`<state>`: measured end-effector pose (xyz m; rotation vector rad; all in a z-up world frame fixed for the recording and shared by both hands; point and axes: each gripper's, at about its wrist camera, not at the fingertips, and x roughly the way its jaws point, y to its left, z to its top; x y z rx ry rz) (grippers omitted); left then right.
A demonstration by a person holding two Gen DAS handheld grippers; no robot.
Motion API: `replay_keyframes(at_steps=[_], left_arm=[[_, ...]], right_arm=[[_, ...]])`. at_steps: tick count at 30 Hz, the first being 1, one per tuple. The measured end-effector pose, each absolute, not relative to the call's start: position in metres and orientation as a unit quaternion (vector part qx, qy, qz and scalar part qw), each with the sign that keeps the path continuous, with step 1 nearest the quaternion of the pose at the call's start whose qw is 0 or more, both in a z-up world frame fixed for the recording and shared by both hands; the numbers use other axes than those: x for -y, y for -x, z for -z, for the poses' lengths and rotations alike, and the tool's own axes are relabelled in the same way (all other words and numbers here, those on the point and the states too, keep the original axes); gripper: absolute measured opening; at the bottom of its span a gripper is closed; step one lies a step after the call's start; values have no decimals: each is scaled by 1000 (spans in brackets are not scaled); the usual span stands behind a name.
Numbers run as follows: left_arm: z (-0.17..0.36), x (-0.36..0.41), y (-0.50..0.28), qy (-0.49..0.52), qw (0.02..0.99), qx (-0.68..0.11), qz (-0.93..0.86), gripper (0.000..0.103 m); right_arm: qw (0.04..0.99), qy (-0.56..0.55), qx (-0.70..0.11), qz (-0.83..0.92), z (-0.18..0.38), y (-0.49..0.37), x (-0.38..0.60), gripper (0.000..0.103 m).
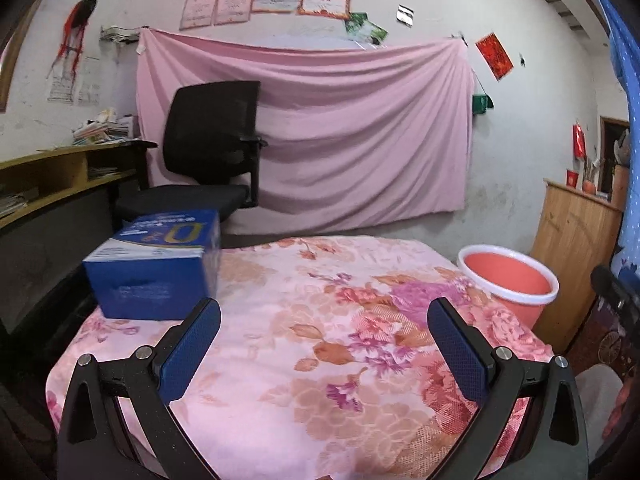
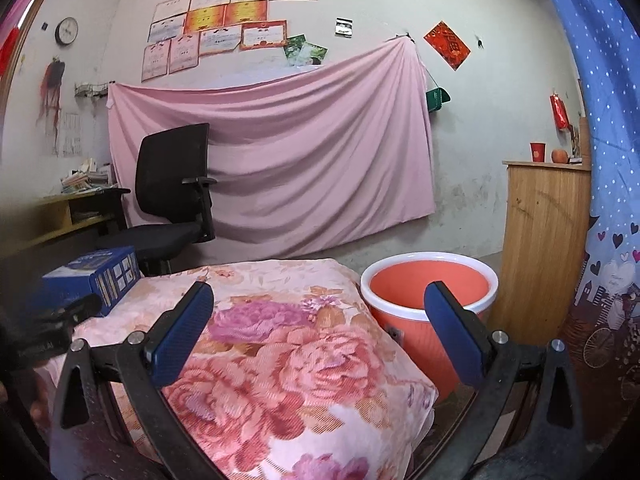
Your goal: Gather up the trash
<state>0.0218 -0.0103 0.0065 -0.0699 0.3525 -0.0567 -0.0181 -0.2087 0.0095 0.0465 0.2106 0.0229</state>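
Both tools hover over the floral-covered tabletop (image 1: pixel 304 360), the left hand-held gripper (image 1: pixel 324 320) spread wide and empty, the right hand-held gripper (image 2: pixel 318 304) just as wide, nothing between its pads. The only candidate for trash is the blue box (image 1: pixel 156 264), sitting at the far left corner, while the orange bin (image 2: pixel 428 296) waits beside the right edge. The danger looks clear: that box is bulky, so a one-sided pinch could let it twist free or slide off the soft cloth.
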Motion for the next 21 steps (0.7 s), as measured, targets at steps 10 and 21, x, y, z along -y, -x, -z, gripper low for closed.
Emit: replay_keyframes(at_steps=[10,21], left_arm=[[3,2,-24,17,986,-167,9,101],[13,0,-34,15,985,-171,14,101]], right_arm=[[991,-5,-137,2,13,0,205,103],[988,-8,-152,0,19,-6,211,103]])
